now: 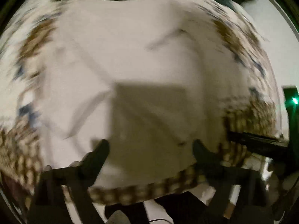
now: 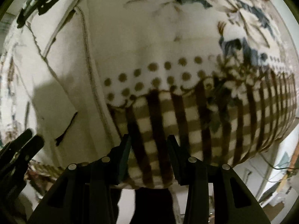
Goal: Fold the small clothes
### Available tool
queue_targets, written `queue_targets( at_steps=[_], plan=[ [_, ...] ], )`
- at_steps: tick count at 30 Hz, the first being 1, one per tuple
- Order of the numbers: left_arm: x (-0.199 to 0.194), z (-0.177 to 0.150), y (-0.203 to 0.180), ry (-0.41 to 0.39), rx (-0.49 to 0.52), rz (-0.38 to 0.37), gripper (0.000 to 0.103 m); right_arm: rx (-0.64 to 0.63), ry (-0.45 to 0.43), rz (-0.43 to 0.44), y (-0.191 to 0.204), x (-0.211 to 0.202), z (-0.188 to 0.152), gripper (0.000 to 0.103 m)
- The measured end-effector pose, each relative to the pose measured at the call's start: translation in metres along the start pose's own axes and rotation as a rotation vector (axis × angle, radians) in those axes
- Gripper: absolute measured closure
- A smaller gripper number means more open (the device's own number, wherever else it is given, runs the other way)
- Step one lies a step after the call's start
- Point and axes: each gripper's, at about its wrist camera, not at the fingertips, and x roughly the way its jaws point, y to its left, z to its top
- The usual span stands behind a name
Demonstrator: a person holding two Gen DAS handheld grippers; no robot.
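Observation:
A white garment (image 1: 142, 59) lies spread over a patterned tablecloth; the left wrist view is blurred. My left gripper (image 1: 150, 145) is open just above the garment's near part, with nothing between its fingers. In the right wrist view the same white garment (image 2: 61, 85) lies at the left, with a stitched seam along its edge. My right gripper (image 2: 148, 140) is open over the brown-checked border of the tablecloth (image 2: 186, 119), to the right of the garment's edge. The left gripper's fingers (image 2: 22, 145) show at the far left of that view.
The tablecloth has a brown-checked border (image 1: 142, 192), brown dots and floral print (image 2: 241, 43). The table edge runs along the bottom of both views, with the floor below. A dark object (image 1: 261, 143) lies at the right in the left wrist view.

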Motion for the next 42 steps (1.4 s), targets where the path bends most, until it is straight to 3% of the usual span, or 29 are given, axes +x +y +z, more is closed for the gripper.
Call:
queue_targets(
  at_steps=[1,4,7,13,14,15,16,17,18,20,22,26,31,36,38,42],
  plan=[
    [-0.007,-0.004,0.017,-0.001,-0.052,0.020,0.011,0.003,0.006,0.027,0.005,-0.002,0.006,0.060],
    [-0.017,-0.020,0.068,0.003,-0.199,0.066,0.011,0.004,0.005,0.094,-0.010,-0.013,0.003,0.044],
    [-0.013,-0.044,0.126,0.010,-0.359,0.102,0.011,0.020,0.041,0.113,-0.014,-0.003,0.003,0.044],
    [0.020,-0.075,0.175,0.103,-0.468,-0.082,0.017,0.077,0.107,0.184,-0.038,0.006,0.002,0.044],
    [0.022,-0.077,0.175,0.101,-0.467,-0.092,0.026,0.082,0.107,0.190,-0.044,0.006,0.000,0.044],
    [0.022,-0.079,0.173,0.093,-0.455,-0.096,0.051,0.089,0.106,0.194,-0.052,0.005,-0.005,0.044],
    [0.021,-0.081,0.170,0.088,-0.443,-0.096,0.066,0.093,0.101,0.198,-0.058,0.003,-0.009,0.045],
    [0.019,-0.083,0.166,0.089,-0.424,-0.097,0.091,0.094,0.095,0.204,-0.062,0.001,-0.006,0.055],
    [0.020,-0.079,0.157,0.088,-0.406,-0.105,0.098,0.089,0.093,0.203,-0.064,-0.002,-0.007,0.062],
    [0.017,-0.076,0.139,0.057,-0.378,-0.104,0.098,0.071,0.098,0.182,-0.062,-0.009,-0.004,0.089],
    [0.008,-0.077,0.129,0.035,-0.385,-0.120,0.099,0.069,0.109,0.204,-0.074,-0.017,-0.015,0.099],
    [-0.016,-0.074,0.142,0.009,-0.492,-0.162,0.099,0.073,0.085,0.237,-0.059,-0.046,-0.013,0.100],
    [-0.042,-0.055,0.174,-0.035,-0.617,-0.254,0.100,0.153,0.036,0.355,-0.064,-0.096,0.012,0.100],
    [-0.036,0.026,0.197,-0.098,-0.660,-0.316,0.100,0.229,-0.058,0.442,-0.087,-0.139,0.083,0.100],
    [-0.033,0.058,0.208,-0.127,-0.655,-0.308,0.100,0.234,-0.108,0.428,-0.085,-0.147,0.114,0.100],
    [0.003,0.129,0.234,-0.128,-0.679,-0.380,0.096,0.249,-0.158,0.417,-0.087,-0.142,0.174,0.100]
  ],
)
